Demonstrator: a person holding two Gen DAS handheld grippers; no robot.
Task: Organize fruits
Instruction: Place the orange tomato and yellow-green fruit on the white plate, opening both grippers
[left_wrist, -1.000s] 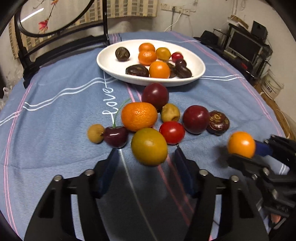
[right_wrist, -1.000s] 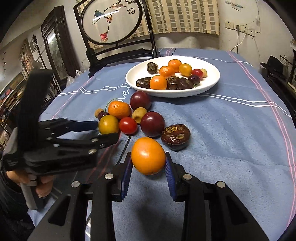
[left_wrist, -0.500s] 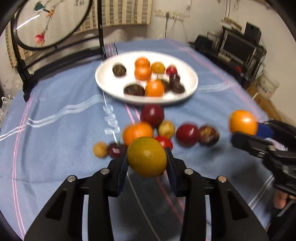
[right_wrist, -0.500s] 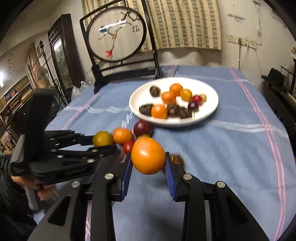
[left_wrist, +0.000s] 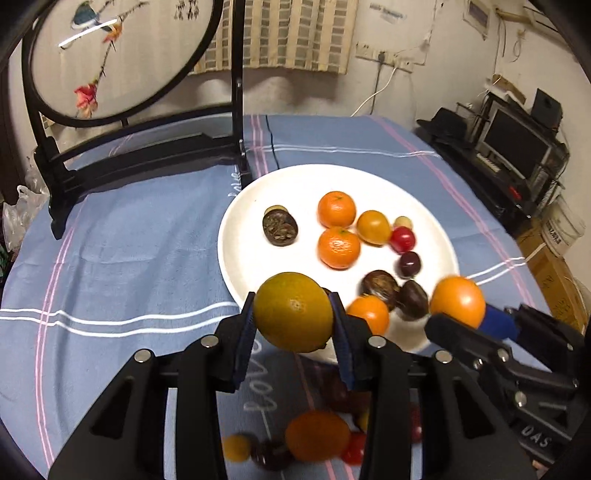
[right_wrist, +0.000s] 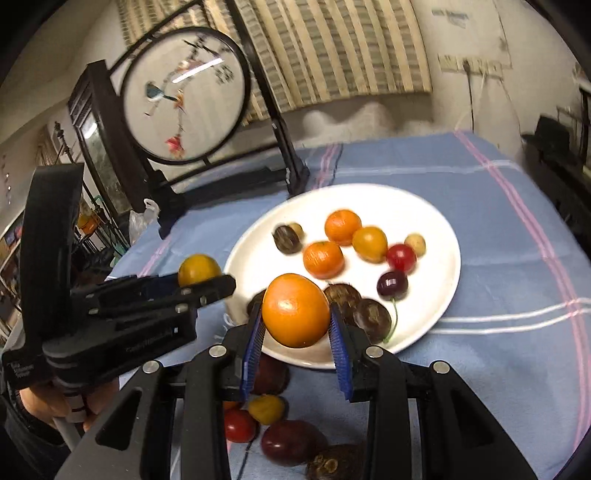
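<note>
My left gripper (left_wrist: 293, 323) is shut on a yellow-green citrus fruit (left_wrist: 293, 312), held in the air over the near rim of the white plate (left_wrist: 243, 236). My right gripper (right_wrist: 297, 325) is shut on a bright orange fruit (right_wrist: 295, 310), also lifted above the plate's (right_wrist: 439, 295) near edge. In the left wrist view the right gripper (left_wrist: 461, 314) shows at the right with its orange fruit (left_wrist: 458, 301). The plate holds several fruits: oranges (left_wrist: 338, 247), a red tomato (left_wrist: 402, 238), dark brown ones (left_wrist: 279, 227). Loose fruits (right_wrist: 291, 441) lie on the blue cloth below the grippers.
A black stand with a round embroidered screen (left_wrist: 110, 55) sits at the table's far left, close behind the plate. The blue striped tablecloth (left_wrist: 122, 251) covers the table. A shelf with a monitor (left_wrist: 517, 144) stands beyond the right edge. A hand (right_wrist: 40, 402) grips the left tool.
Both grippers have risen and moved forward from the loose fruit pile to the plate's near rim. The left one closed on the yellow-green fruit; the right kept its orange fruit.
</note>
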